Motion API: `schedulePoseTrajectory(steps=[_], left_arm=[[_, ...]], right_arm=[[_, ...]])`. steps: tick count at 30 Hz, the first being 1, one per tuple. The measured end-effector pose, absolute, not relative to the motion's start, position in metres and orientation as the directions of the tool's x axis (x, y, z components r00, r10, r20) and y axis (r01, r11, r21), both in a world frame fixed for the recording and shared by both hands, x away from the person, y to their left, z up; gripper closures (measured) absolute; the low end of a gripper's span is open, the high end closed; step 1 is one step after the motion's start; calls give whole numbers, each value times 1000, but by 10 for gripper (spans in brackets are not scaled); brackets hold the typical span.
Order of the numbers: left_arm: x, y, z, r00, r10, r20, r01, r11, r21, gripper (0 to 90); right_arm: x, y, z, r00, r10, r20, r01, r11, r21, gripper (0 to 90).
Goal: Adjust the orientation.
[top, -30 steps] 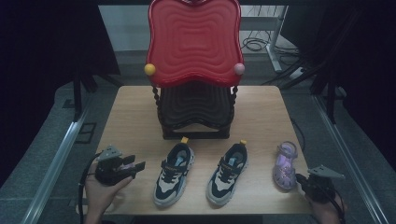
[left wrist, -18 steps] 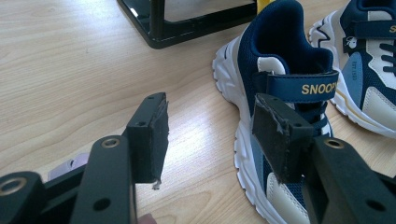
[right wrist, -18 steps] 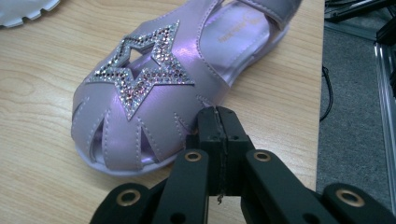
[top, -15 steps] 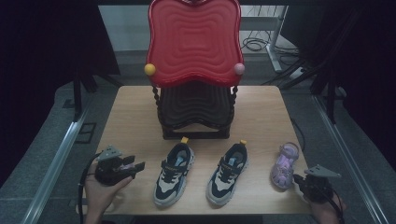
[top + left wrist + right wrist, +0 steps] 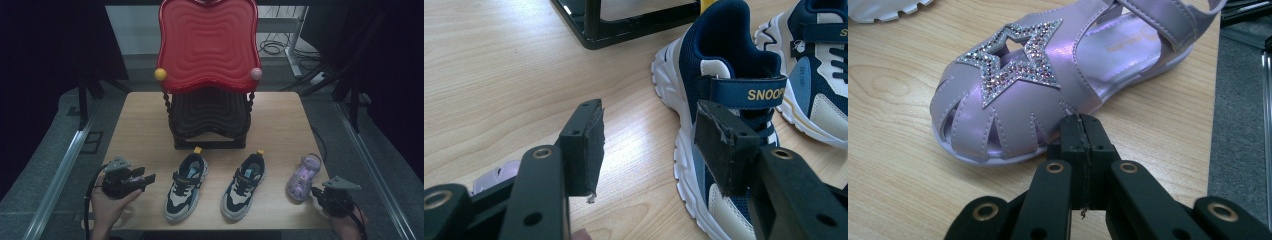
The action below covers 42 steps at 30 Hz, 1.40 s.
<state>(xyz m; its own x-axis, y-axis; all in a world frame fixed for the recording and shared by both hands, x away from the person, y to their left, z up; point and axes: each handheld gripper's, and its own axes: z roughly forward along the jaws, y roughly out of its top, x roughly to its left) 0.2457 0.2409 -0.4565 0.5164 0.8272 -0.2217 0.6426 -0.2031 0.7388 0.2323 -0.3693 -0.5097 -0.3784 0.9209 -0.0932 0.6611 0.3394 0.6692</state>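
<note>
A purple sandal (image 5: pixel 1048 85) with a glittering star on its toe lies flat at the right end of a row of footwear on the desk (image 5: pixel 140 125), in front and to the right of the shoe rack (image 5: pixel 209 117). The right hand-held gripper (image 5: pixel 1081 125) sits just beside the sandal's toe, its jaws pressed together with nothing between them; whether the tips touch the sole cannot be told. To the left of the sandal stand two navy and white sneakers, the right sneaker (image 5: pixel 243 184) and the left sneaker (image 5: pixel 185 183), toes pointing toward the person. The left hand-held gripper (image 5: pixel 145 178), held in a hand left of the sneakers, has its jaws spread and aimed at the near sneaker without touching it; a small purple shape shows below that gripper, too little of it to tell what it is. Behind the row, the black shoe rack with its tilted red top shelf (image 5: pixel 207 45) appears bare. Judging by this, the putting-away has barely begun: all three shoes rest on the desk, none gripped.
</note>
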Motion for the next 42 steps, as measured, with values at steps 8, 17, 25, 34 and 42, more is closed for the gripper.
schedulePoseTrajectory(steps=[8,17,25,34,42], left_arm=[[246,241,-457,517,827,-222,644,-205,737,460],[246,244,-458,510,830,-225,648,-199,736,460],[247,249,-458,503,832,-233,651,-187,735,458],[247,251,-458,499,833,-237,652,-182,736,456],[247,251,-459,500,833,-238,655,-184,733,455]], right_arm=[[232,-363,-507,-405,910,-92,666,362,652,898],[233,-352,-506,-436,895,-89,664,387,640,898],[233,-347,-502,-457,888,-53,648,373,664,898],[235,-340,-503,-468,882,-57,641,383,665,898],[237,-332,-506,-474,878,-67,634,393,666,898]])
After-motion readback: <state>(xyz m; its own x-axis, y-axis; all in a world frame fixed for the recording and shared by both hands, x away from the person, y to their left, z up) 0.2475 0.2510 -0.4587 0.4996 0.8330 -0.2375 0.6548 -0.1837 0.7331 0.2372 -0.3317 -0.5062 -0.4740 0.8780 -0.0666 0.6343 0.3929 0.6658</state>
